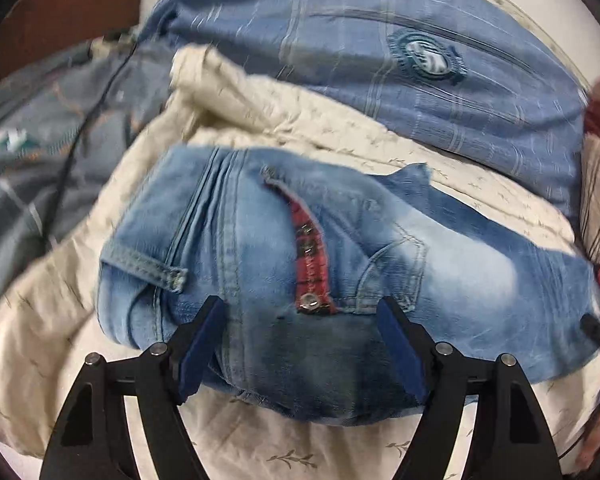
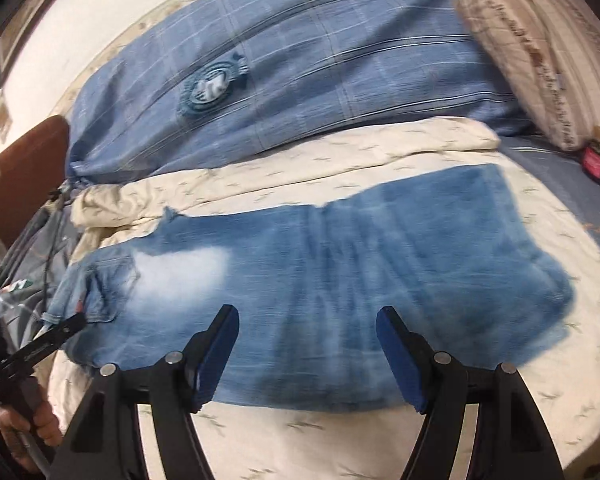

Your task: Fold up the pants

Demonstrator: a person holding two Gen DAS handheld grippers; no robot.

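Denim pants (image 2: 300, 280) are laid lengthwise on the bed's cream quilt (image 2: 340, 432), the 2 legs stacked so another fold can be made. Both hand-held grippers are released: left (image 1: 300, 344) over the waistband, right (image 2: 306, 354) over the legs, nothing grasped.

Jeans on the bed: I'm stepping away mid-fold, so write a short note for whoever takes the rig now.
Left tool: open, over the waistband end, nothing held.
Right tool: open, over the leg section, nothing held.
Jeans: lying lengthwise on the cream bedspread, in front of the blue plaid pillow; waistband end, with red fly lining, lies left.
Done: the jeans appear folded lengthwise, leg on leg, and laid fairly flat.
Left: fold the leg end over toward the waistband, then smooth.
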